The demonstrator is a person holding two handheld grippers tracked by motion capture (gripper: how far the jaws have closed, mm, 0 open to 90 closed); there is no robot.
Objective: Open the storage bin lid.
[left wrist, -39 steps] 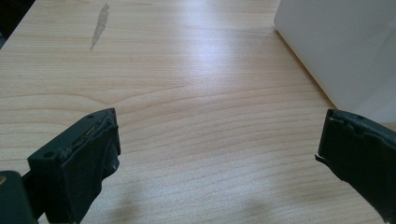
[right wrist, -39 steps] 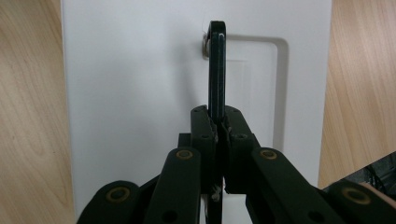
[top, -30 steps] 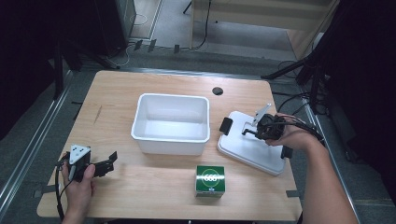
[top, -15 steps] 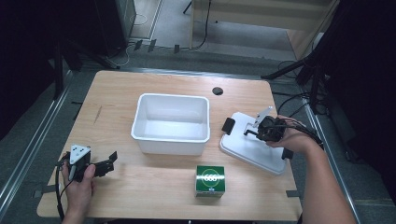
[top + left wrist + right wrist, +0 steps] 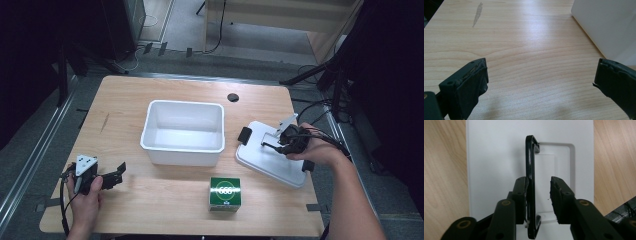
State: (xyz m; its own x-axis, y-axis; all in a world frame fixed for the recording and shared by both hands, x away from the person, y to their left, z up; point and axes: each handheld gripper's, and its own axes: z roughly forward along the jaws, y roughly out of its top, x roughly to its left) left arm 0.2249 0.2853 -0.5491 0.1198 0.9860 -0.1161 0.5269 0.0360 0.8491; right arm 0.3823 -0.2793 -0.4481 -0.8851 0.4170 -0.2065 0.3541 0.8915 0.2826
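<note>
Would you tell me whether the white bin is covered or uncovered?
Uncovered: the white bin shows its bare inside, and its lid lies flat on the table beside it.

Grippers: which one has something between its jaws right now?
The right gripper: the black handle of the white lid stands between its jaws, which have just been opening. The left gripper gapes over bare table.

I see a white open tub [image 5: 183, 131] at the middle of the wooden table [image 5: 165, 205]. A green box [image 5: 224, 193] with a white round emblem stands just in front of the tub, toward its right corner. A small black disc [image 5: 232, 97] lies behind the tub's right corner.
</note>
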